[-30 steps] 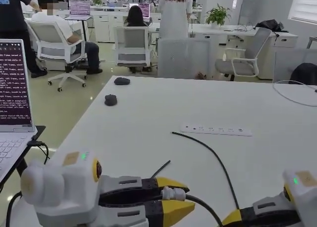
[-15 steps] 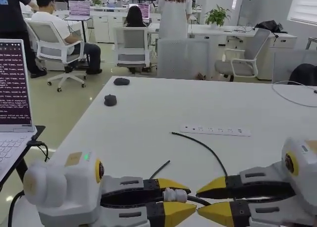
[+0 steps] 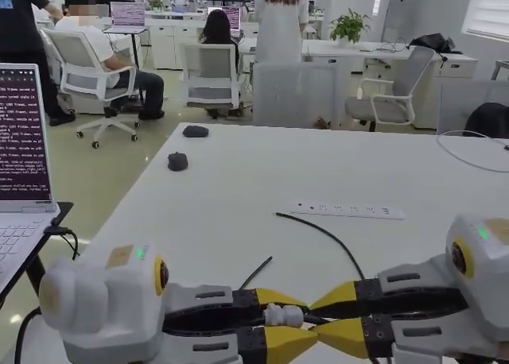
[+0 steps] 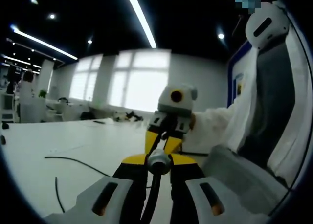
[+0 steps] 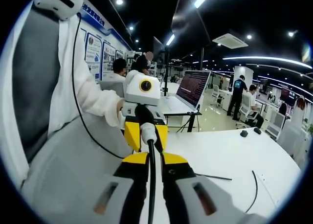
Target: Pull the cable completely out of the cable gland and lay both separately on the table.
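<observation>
The white tabletop (image 3: 238, 189) carries a white power strip (image 3: 347, 210), a black cable (image 3: 334, 238) ending near it, a dark mouse (image 3: 178, 161) and a second mouse (image 3: 196, 130) beyond.

Open-plan office. A white desk (image 3: 238, 181) fills the foreground, with a power strip (image 3: 347, 210) near its middle and a computer mouse (image 3: 195, 130) by its far edge. An open laptop (image 3: 20, 141) stands beyond the left edge. Behind are a glossy pale floor (image 3: 119, 169), swivel chairs (image 3: 211, 74), a potted plant (image 3: 350, 22) and window blinds (image 3: 487, 10). Strip lights (image 4: 139, 16) line the ceiling.
</observation>
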`<state>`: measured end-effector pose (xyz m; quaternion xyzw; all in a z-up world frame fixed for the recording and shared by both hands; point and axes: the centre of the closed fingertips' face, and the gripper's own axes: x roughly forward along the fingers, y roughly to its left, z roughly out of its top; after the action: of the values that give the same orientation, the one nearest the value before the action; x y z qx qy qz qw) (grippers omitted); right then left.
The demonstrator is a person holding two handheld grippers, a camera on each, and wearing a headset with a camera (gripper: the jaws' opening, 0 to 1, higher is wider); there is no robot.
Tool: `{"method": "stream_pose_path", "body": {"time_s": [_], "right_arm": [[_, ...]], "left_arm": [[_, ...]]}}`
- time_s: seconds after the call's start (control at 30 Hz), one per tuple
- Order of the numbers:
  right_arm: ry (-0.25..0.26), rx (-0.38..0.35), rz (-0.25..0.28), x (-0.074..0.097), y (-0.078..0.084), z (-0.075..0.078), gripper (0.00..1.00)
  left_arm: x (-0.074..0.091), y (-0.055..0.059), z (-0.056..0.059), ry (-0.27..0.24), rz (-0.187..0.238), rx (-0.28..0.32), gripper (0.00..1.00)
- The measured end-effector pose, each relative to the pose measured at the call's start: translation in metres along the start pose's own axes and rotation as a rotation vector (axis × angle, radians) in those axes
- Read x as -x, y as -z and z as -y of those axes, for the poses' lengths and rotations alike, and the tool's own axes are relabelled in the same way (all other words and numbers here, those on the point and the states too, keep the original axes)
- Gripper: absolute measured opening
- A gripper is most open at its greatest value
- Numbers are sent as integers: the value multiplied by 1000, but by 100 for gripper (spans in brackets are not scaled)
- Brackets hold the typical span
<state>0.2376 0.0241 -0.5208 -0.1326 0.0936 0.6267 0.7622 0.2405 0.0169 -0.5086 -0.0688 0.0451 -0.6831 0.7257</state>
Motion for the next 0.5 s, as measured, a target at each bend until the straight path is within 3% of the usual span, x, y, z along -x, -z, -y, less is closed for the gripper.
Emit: {"method": "stream_pose_path", "body": {"time_s": [0.27,0.3,0.5], "right_arm": [[2,-3,3,0,1,0,3],[-23,-5,9,-1,0,-4,3],[-12,6,10,-1,-1,-2,2]], "left_arm": [[0,1,0,-3,-2,1,17],[0,0,-3,-19,1,-6,17],[1,0,-2,-13,4,-1,17]]}}
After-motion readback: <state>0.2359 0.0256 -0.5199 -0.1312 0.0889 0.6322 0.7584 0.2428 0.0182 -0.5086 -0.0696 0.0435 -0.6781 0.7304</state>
